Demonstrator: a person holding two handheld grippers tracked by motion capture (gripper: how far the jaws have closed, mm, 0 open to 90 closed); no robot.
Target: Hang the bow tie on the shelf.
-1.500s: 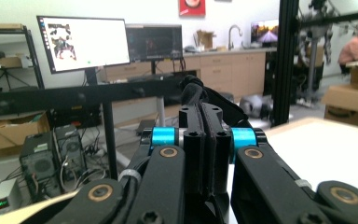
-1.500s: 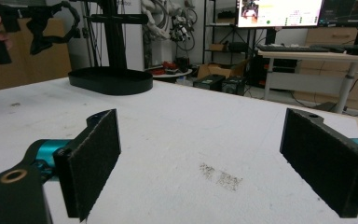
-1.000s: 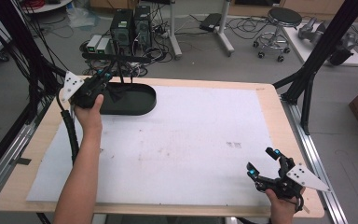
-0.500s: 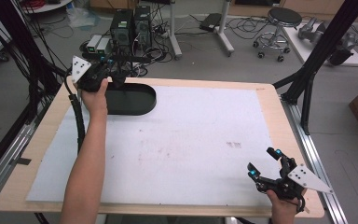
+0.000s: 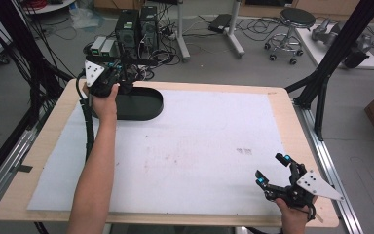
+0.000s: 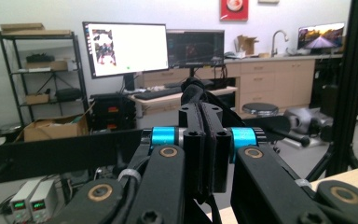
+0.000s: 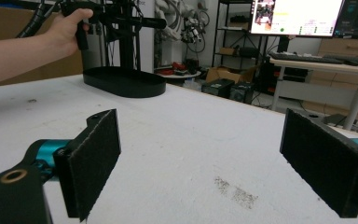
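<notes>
While the left gripper [image 5: 119, 73] is held up over the far left corner of the table [image 5: 277, 95], its two black jaws are pressed together on a small dark thing [image 6: 193, 91] whose top pokes out above them in the left gripper view; what that thing is I cannot tell. It stands roughly upright between the jaws in that view, its long axis running along them. The left hand [image 5: 104, 100] grips the handle, and the forearm reaches across the white sheet [image 5: 199, 141] that covers most of the tabletop.

Just below and beside the left gripper lies one black oval tray [image 5: 143, 105], its long axis running left to right along the far edge of the table. In the right gripper view the tray [image 7: 123, 81] sits well ahead of the right gripper's jaws, off to their left, with the left hand [image 7: 70, 28] and its gripper above it.

At the near right corner, well apart from the tray, the right gripper [image 5: 275, 170] rests in the right hand [image 5: 292, 219]. Its jaws are spread wide with nothing between them, the pads [image 7: 95, 158] facing each other over bare sheet. A faint dark smudge [image 7: 235, 191] marks the sheet just ahead of them.

One tray, one sheet, two grippers.
</notes>
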